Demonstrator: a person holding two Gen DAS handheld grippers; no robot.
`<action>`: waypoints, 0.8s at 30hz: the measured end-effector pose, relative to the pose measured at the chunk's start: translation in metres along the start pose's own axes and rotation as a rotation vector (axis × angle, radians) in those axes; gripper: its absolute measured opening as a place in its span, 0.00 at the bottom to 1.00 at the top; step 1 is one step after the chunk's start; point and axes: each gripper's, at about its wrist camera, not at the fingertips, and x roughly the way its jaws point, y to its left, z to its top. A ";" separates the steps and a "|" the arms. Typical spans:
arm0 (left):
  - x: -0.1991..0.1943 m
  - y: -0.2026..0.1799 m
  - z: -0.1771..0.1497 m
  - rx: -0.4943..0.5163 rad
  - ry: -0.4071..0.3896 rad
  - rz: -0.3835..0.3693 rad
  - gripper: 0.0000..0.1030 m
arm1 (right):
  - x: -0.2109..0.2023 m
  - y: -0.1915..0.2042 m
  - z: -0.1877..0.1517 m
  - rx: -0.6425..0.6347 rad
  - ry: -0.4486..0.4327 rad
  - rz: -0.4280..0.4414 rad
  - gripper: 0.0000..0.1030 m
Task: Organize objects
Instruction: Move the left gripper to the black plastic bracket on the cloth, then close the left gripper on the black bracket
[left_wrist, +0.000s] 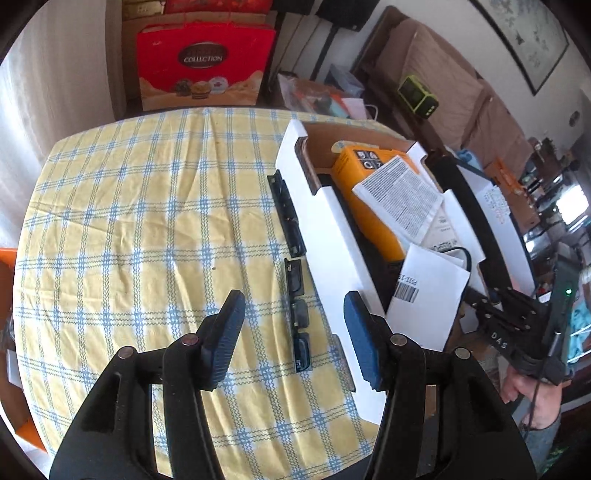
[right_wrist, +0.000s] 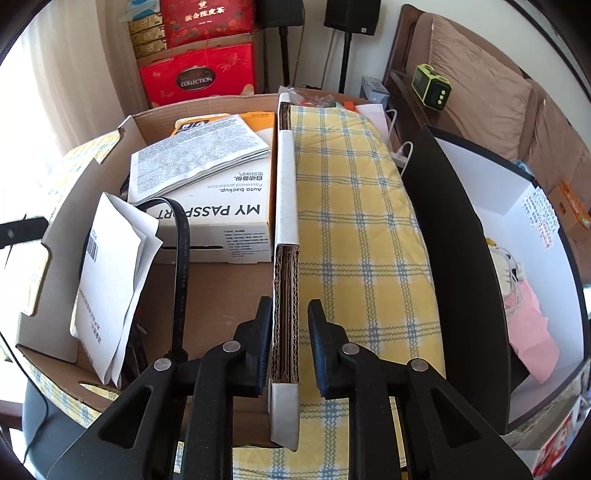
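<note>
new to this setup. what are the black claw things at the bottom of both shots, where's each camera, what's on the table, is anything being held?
The claws are hand-held two-finger grippers, one in each of a person's hands. Each carries a fisheye camera looking forward along its fingers, so each picture shows its own gripper at the bottom.

The left wrist view shows the left gripper, open over a yellow checked tablecloth, holding nothing. Ahead lie two black strips beside a white cardboard box. At right you can see the other gripper in the person's hand.

The right wrist view shows the right gripper, its fingers either side of the box's wall, open with a gap showing on the right. In the box: a My Passport carton, folded leaflets, a barcoded paper and a black cable.
</note>
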 end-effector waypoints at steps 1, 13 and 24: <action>0.004 0.000 -0.002 0.004 0.006 0.009 0.51 | -0.001 -0.001 -0.001 0.006 0.002 -0.006 0.18; 0.035 -0.017 -0.009 0.081 0.047 0.121 0.48 | -0.004 -0.013 -0.007 0.028 0.006 -0.049 0.18; 0.036 -0.020 -0.010 0.114 0.025 0.170 0.12 | -0.003 -0.013 -0.007 0.027 0.006 -0.049 0.18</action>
